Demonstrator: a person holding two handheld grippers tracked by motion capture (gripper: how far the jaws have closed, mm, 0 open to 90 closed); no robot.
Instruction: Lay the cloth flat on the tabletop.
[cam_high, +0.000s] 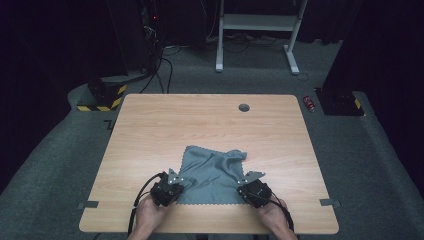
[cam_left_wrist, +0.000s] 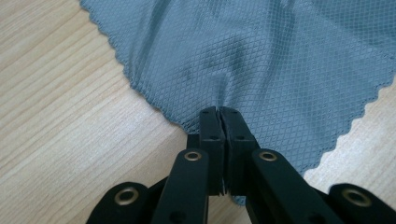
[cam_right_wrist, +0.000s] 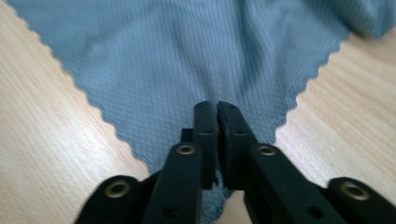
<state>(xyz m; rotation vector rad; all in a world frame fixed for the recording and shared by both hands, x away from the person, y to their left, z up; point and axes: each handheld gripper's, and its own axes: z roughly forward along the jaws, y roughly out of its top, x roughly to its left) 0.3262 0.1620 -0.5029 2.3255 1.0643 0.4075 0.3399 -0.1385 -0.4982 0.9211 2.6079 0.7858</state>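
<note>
Pinching a near corner each, the left claw (cam_left_wrist: 218, 112) and right claw (cam_right_wrist: 217, 106) are pressed together on the grey cloth (cam_high: 212, 175), which fans out ahead of both across the table (cam_high: 150, 130), likely so it can be lifted evenly.

The right gripper (cam_right_wrist: 218, 108), slightly blurred, apparently pinches the grey cloth's (cam_right_wrist: 187, 60) corner.
</note>
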